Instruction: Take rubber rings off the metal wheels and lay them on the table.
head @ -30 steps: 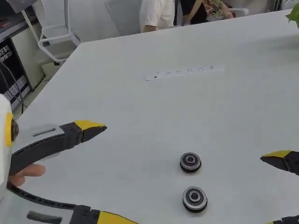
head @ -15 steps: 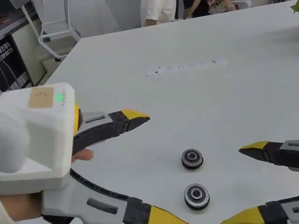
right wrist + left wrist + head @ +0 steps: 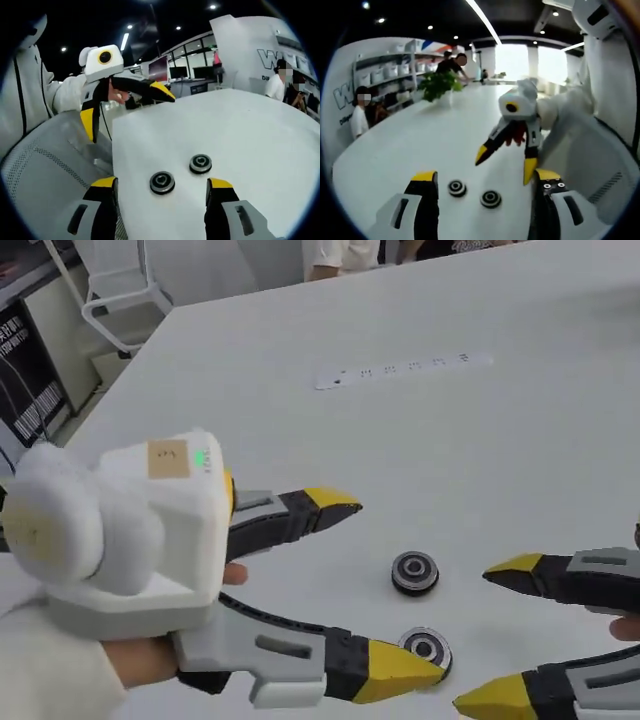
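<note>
Right now both tools are hovering over the white table [image 3: 520,440] and neither has hold of anything. My left gripper [image 3: 398,590] has its jaws spread wide, yellow tips well apart. My right gripper [image 3: 472,638] comes in from the other side, also wide open, and its tips point back toward the left one.

Two small metal wheels lie flat on the table between the grippers, near each other but not touching. The far wheel [image 3: 414,572] sits in the open, just beyond the left gripper's tips. The near wheel [image 3: 430,644] is partly covered by the tip of that gripper's lower jaw, and I cannot tell whether the jaw touches it. Each wheel has a dark rubber ring around its rim, so both rings are on their wheels and none lies loose on the table.

From the left gripper view both wheels rest on the table ahead, low in the gap between the two jaws, with the right gripper hanging above and beyond them. From the right gripper view the near wheel sits midway between the jaw tips and the far wheel lies a little further out.

A white power strip [image 3: 405,370] lies further up the table, well apart from the wheels.
</note>
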Available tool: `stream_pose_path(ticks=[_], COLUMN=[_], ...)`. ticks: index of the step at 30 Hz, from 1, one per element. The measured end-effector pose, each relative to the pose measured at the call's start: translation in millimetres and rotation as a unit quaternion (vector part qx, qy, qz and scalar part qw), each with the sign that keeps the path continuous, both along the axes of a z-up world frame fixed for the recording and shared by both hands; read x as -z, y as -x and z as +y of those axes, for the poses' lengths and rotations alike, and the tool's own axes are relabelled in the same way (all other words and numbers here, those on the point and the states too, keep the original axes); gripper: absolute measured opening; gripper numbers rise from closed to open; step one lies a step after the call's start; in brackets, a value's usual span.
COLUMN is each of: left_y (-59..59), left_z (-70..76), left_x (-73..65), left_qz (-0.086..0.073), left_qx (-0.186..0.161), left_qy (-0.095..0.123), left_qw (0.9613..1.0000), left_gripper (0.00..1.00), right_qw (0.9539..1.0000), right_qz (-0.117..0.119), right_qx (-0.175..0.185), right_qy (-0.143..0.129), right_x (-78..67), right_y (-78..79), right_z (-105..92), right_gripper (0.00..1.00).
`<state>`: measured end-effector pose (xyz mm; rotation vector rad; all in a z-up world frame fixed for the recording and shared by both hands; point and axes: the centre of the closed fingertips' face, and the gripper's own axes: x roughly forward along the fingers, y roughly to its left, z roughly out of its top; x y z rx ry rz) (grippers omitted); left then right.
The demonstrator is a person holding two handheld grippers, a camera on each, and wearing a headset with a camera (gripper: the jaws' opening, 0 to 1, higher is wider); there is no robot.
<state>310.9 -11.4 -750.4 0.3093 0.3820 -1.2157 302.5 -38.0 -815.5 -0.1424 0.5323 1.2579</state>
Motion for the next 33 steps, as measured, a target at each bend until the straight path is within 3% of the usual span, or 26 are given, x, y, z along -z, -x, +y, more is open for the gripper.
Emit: stream_pose_path(ticks=[5, 9, 11, 14, 18, 22, 27, 33], left_y=[-1.2, -4.7, -4.0, -4.5, -3.3, -1.6, -1.8, -3.8], left_z=[-8.1, -11.8, -12.4, -14.2, -15.2, -18.0, -15.9, -13.6], left_x=[18.3, 27.5, 35.1, 40.8, 55.5, 65.7, 81.9, 89.6], left_qz=[0.012, 0.016, 0.034, 0.043, 0.036, 0.051, 0.049, 0.057], left_qx=[0.011, 0.013, 0.012, 0.008, 0.012, 0.014, 0.012, 0.006], left_qy=[-0.005, -0.002, -0.004, 0.003, -0.012, -0.015, -0.038, -0.041], left_qw=[0.9999, 0.9998, 0.9993, 0.9990, 0.9992, 0.9985, 0.9980, 0.9975], left_gripper=[0.70, 0.62, 0.58, 0.57, 0.42, 0.40, 0.34, 0.30], right_qw=[0.9998, 0.9999, 0.9999, 0.9998, 0.9999, 0.9998, 0.9996, 0.9986], right_qz=[0.006, 0.007, 0.006, 0.007, 0.007, 0.004, 0.003, -0.008], right_qx=[0.000, -0.006, -0.009, -0.013, -0.014, -0.020, -0.026, -0.046], right_qy=[-0.017, -0.014, -0.013, -0.015, -0.007, 0.000, 0.011, 0.024], right_x=[0.2, 4.7, 7.3, 12.3, 20.0, 24.4, 31.2, 36.7], right_y=[-3.2, -2.5, -2.2, -2.0, -2.9, -3.1, -2.1, 0.4], right_z=[2.8, 4.5, 5.3, 5.9, 5.7, 6.3, 8.4, 11.6], right_gripper=[0.57, 0.51, 0.49, 0.44, 0.38, 0.33, 0.29, 0.25])
